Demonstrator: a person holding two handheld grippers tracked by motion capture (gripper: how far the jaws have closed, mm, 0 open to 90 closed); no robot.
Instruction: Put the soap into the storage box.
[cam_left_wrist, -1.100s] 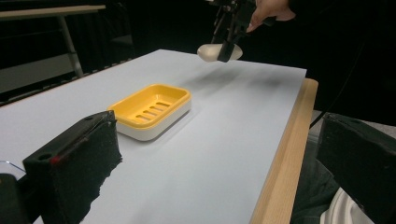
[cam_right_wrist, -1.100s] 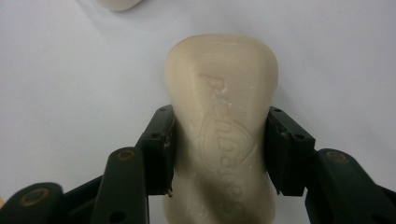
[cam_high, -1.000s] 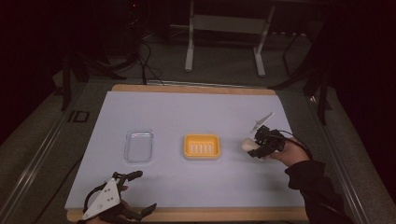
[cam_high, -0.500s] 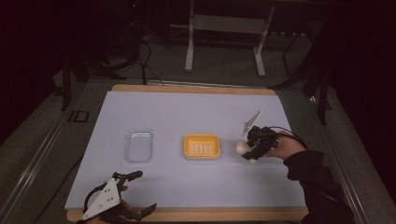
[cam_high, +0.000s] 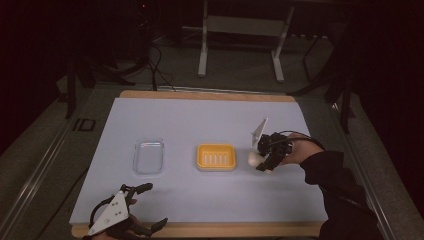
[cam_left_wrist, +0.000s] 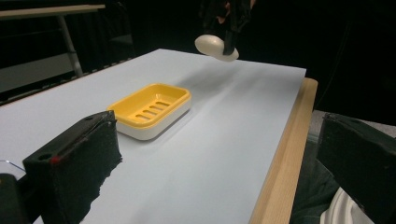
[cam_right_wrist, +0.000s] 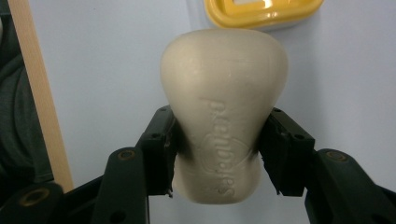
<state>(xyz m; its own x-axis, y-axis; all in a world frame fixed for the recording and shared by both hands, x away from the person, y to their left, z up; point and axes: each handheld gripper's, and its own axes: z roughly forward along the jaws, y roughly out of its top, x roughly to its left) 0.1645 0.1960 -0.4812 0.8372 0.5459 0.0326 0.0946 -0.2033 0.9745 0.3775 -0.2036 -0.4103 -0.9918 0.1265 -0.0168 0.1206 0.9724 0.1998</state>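
High view: right gripper (cam_high: 260, 162) clamped on soap (cam_high: 254, 158), now lifted off the mat and nearer the yellow dish (cam_high: 216, 156) than a second ago; placing likely next. Left gripper (cam_high: 145, 210) idle, jaws seemingly apart

Soap bar (cam_right_wrist: 223, 135): matt, waxy, smooth, embossed lettering. Soap dish (cam_left_wrist: 152, 109): glossy yellow plastic on white base. Clear tray (cam_high: 148, 156): transparent plastic. Worktop (cam_left_wrist: 224, 154): matt pale sheet, wooden edge. Tongs (cam_right_wrist: 219, 154): matt black plastic.
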